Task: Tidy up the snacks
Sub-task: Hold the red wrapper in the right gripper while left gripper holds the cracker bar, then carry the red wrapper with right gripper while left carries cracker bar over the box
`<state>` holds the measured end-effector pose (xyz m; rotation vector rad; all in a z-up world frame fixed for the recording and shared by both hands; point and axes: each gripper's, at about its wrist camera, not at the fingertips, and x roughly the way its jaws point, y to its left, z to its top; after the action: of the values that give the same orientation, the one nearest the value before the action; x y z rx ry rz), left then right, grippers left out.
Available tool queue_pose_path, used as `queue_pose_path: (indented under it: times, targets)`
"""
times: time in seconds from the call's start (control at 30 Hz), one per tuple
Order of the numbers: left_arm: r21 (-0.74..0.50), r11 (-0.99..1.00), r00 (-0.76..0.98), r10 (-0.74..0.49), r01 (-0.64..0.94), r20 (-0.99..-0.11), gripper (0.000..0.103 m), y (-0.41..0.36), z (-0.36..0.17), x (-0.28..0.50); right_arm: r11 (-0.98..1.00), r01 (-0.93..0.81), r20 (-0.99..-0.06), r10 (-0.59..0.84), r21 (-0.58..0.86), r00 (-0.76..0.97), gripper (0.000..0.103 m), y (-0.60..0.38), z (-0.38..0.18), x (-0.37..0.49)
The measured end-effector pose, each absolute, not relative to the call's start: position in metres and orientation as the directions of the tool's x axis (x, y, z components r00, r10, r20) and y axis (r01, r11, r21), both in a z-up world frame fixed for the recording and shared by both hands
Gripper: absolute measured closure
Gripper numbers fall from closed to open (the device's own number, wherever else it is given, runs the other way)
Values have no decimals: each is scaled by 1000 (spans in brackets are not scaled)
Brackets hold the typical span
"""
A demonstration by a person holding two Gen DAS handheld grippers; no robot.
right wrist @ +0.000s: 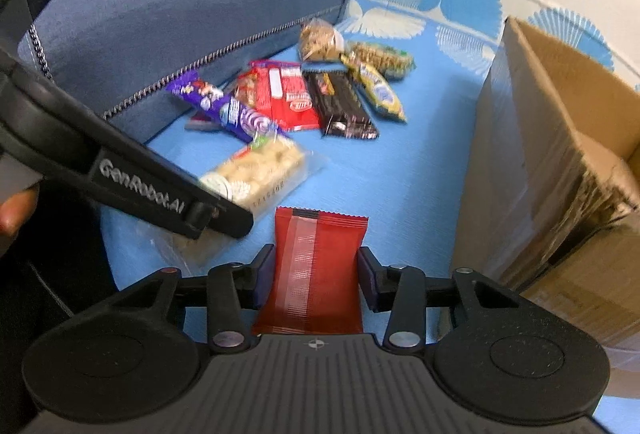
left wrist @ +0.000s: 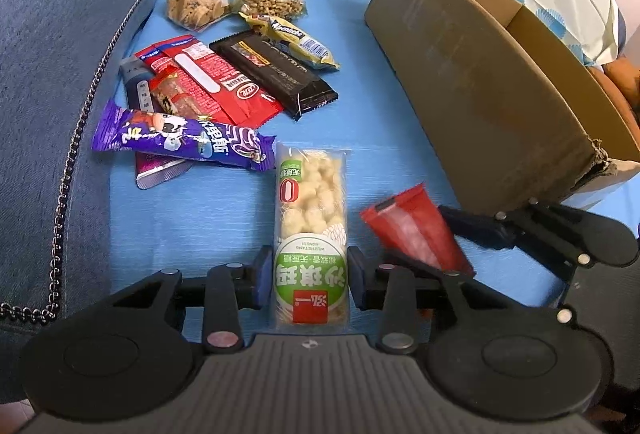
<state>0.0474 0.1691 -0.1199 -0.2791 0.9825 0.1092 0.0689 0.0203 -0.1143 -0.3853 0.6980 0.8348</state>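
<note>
Snacks lie in a loose pile (left wrist: 224, 74) at the far left of the blue mat (left wrist: 380, 106), and the cardboard box (left wrist: 488, 82) stands at the right. The left gripper (left wrist: 311, 276) has its jaws half closed on the sides of the white puffed-rice bar (left wrist: 310, 218). The right gripper (right wrist: 316, 276) grips the red packet (right wrist: 314, 266) in the same way. To do this step well, I think each hand should squeeze gently, lift straight up, then go over the box wall one after the other, so that the two tools do not collide
</note>
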Motion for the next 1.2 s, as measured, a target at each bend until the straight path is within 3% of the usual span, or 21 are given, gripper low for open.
queue_pose_path:
  times: [1.0,1.2]
  targets:
    - [-425,887,813,-108,-182,-573,63,196,-80,5,670,-741,-480,662,34,576,58,-6,-45,69]
    - [-413,891,832,-79,-188,-549,63,194,-72,0,682,-728,-436,678,71,592,58,-18,-25,76]
